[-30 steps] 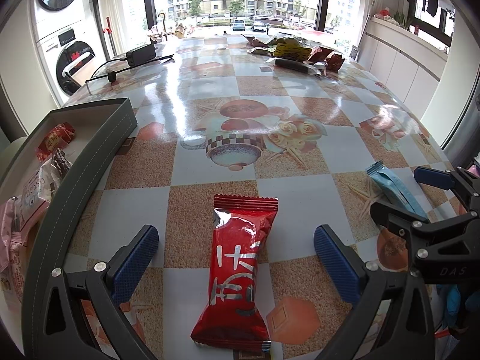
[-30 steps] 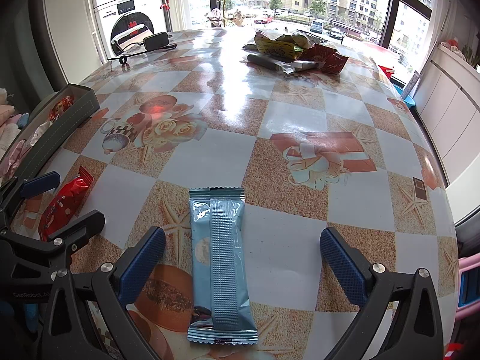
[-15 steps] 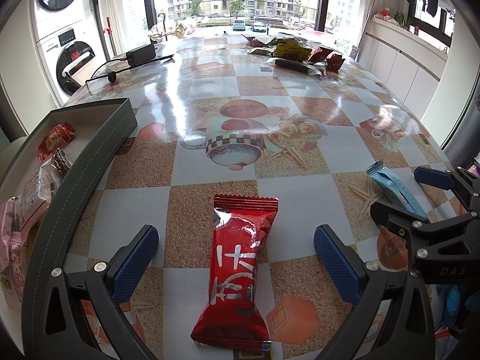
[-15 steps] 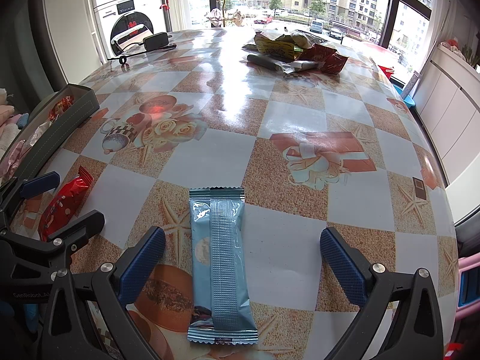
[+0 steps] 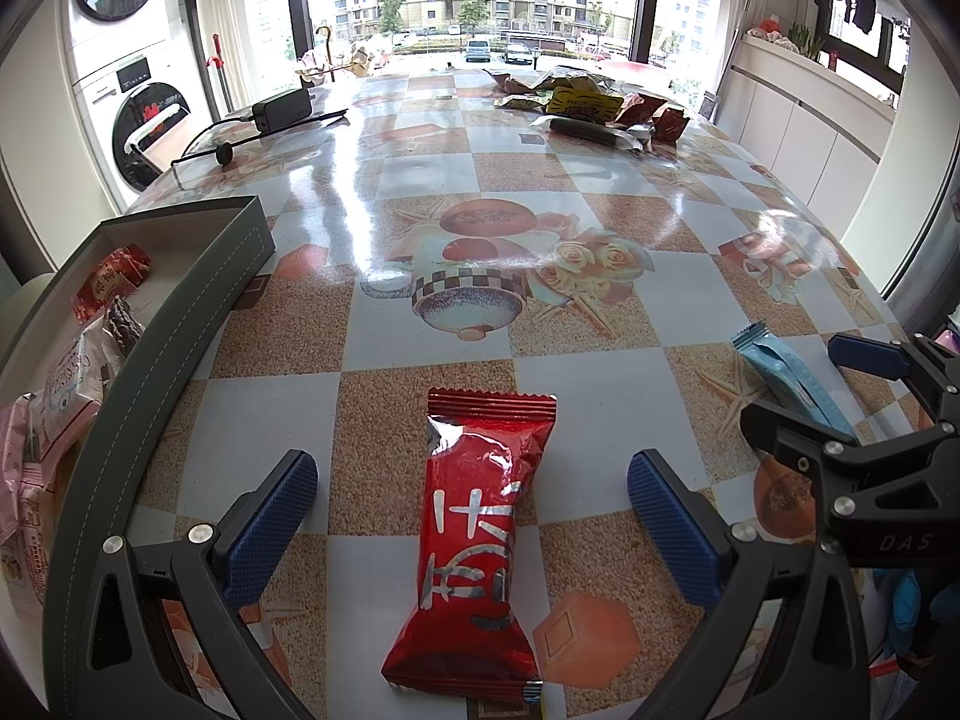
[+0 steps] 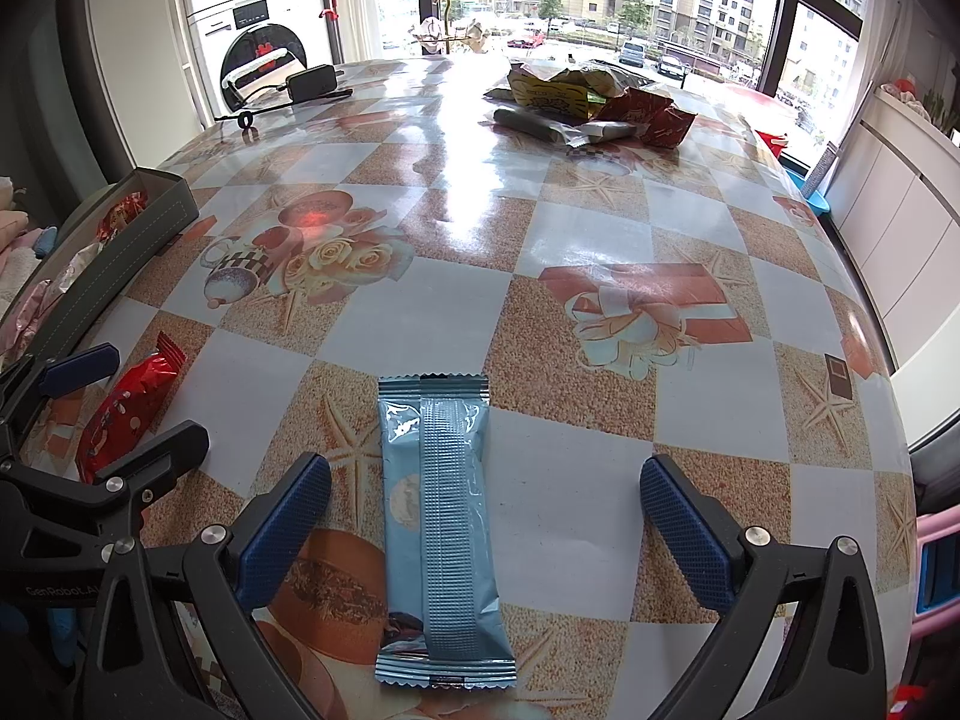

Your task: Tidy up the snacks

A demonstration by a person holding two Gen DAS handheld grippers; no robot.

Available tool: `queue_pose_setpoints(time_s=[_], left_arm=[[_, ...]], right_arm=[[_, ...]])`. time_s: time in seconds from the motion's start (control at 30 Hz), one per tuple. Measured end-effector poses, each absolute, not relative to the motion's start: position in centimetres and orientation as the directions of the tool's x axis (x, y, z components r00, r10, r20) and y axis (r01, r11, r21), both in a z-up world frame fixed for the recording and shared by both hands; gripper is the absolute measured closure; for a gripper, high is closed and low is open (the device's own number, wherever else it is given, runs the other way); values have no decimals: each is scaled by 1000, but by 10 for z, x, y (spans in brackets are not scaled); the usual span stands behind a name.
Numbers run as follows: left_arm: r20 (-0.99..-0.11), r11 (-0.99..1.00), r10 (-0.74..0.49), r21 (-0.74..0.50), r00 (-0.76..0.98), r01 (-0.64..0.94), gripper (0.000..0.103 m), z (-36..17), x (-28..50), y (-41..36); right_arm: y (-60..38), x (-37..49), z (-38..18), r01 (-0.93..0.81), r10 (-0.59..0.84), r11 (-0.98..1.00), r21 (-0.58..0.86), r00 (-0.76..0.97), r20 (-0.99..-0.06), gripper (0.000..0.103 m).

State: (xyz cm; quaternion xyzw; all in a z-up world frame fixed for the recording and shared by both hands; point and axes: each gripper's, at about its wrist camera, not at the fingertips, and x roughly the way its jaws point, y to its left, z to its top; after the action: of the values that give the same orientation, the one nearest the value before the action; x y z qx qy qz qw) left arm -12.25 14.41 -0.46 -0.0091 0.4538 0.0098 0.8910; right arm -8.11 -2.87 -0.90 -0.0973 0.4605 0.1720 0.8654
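Note:
A red snack packet (image 5: pixel 474 546) lies flat on the patterned table between the open fingers of my left gripper (image 5: pixel 471 510). A light blue snack packet (image 6: pixel 441 534) lies flat between the open fingers of my right gripper (image 6: pixel 486 516). Neither packet is touched. The blue packet also shows in the left wrist view (image 5: pixel 792 375), with the right gripper (image 5: pixel 888 420) around it. The red packet shows in the right wrist view (image 6: pixel 126 408), with the left gripper (image 6: pixel 108 402) around it. A dark grey box (image 5: pixel 180 336) at the left holds several wrapped snacks.
A pile of snack bags (image 6: pixel 588 102) lies at the far side of the table. A black power adapter with cable (image 5: pixel 279 108) sits at the far left. A washing machine (image 5: pixel 138 108) stands beyond the table. The table's right edge (image 6: pixel 894 384) is close to white cabinets.

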Motion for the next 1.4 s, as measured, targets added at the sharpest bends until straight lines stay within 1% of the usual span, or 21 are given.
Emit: queue_pose_setpoints(time_s=[1.23, 1.3, 1.4], left_arm=[[-810, 1000, 10, -6, 586, -25, 0, -5, -122, 143], [-818, 1000, 13, -1, 576, -25, 0, -5, -122, 144], [-855, 1000, 15, -1, 518, -30, 0, -2, -119, 144]], right_arm=[[-29, -81, -10, -387, 208, 922, -10, 519, -829, 0], [-29, -82, -10, -386, 208, 922, -11, 519, -829, 0], [-28, -82, -10, -388, 207, 922, -11, 513, -833, 0]])
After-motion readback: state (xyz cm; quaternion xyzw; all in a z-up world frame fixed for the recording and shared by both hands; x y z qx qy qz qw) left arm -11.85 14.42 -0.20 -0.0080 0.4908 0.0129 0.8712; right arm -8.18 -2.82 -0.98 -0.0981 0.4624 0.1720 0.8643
